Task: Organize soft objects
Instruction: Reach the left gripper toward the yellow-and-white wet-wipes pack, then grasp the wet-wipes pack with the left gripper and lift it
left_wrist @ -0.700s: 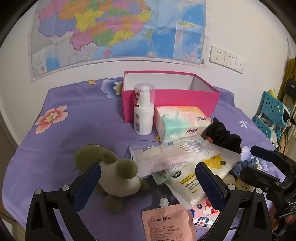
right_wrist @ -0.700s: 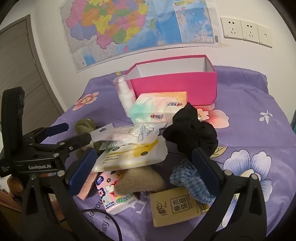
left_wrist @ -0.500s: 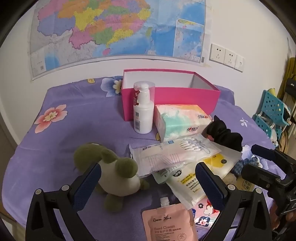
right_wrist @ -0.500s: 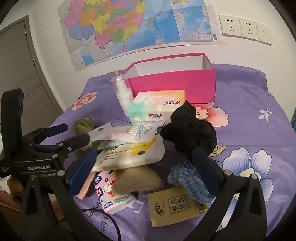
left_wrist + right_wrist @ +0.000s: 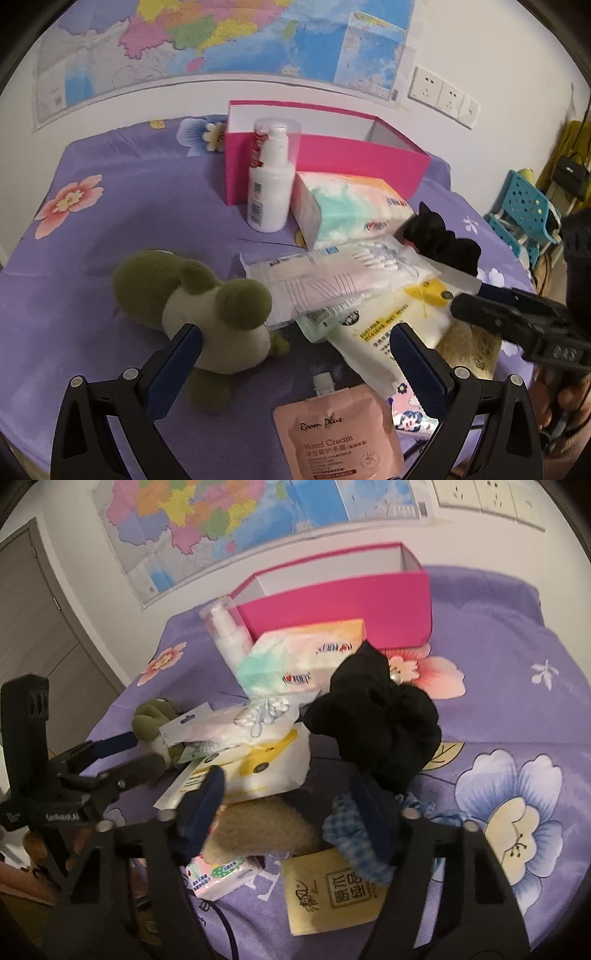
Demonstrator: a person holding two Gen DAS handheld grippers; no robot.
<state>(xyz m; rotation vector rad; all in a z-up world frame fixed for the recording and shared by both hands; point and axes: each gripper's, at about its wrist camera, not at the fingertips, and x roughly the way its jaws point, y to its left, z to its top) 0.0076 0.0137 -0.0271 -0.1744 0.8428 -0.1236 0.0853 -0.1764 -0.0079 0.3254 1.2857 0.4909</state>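
Green plush toy (image 5: 192, 306) lies by bare purple cloth (image 5: 110, 206); both grippers' fingers apart, holding nothing.

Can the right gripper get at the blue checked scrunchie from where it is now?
Probably yes. The right gripper is open just above the blue checked scrunchie, and nothing lies on top of it; only the black scrunchie crowds its far edge.
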